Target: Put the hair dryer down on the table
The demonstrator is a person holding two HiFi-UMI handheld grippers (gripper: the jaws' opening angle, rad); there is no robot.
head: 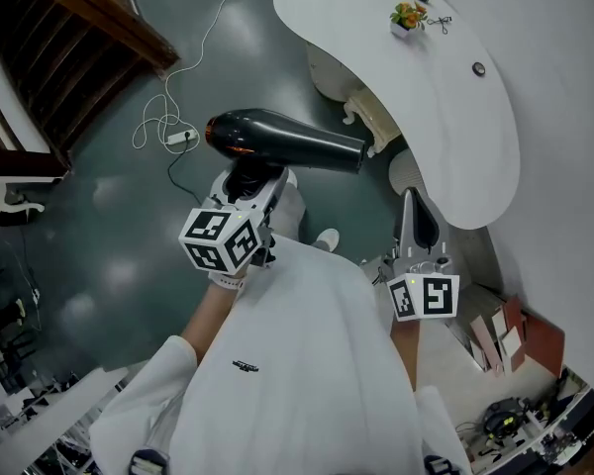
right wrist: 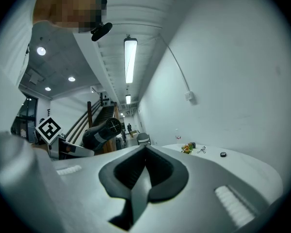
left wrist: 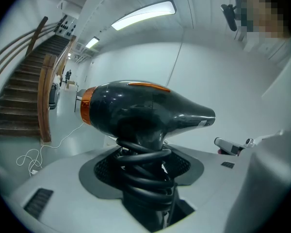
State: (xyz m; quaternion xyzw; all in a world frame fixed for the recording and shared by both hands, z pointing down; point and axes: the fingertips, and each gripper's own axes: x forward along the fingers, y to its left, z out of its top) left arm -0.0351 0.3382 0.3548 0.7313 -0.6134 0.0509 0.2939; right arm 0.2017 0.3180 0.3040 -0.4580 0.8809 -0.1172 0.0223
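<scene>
A black hair dryer (head: 287, 142) with an orange ring at its back is held above the dark floor, its nozzle pointing right toward the white curved table (head: 455, 117). My left gripper (head: 252, 181) is shut on its handle. In the left gripper view the handle, wound with black cord, stands between the pads under the dryer's body (left wrist: 145, 110), and my left gripper (left wrist: 145, 174) is clamped around it. My right gripper (head: 419, 221) is lower right, near the table's edge, shut with nothing in it. The right gripper view shows its jaws (right wrist: 144, 154) together, the dryer (right wrist: 102, 132) at left and the table (right wrist: 242, 161) ahead.
On the table stand a small flower pot (head: 408, 15) and a black round object (head: 478, 68). A white power strip with a looped cord (head: 178, 137) lies on the floor. A wooden staircase (head: 99, 18) rises at the upper left. Boards and clutter (head: 515, 334) lie at the lower right.
</scene>
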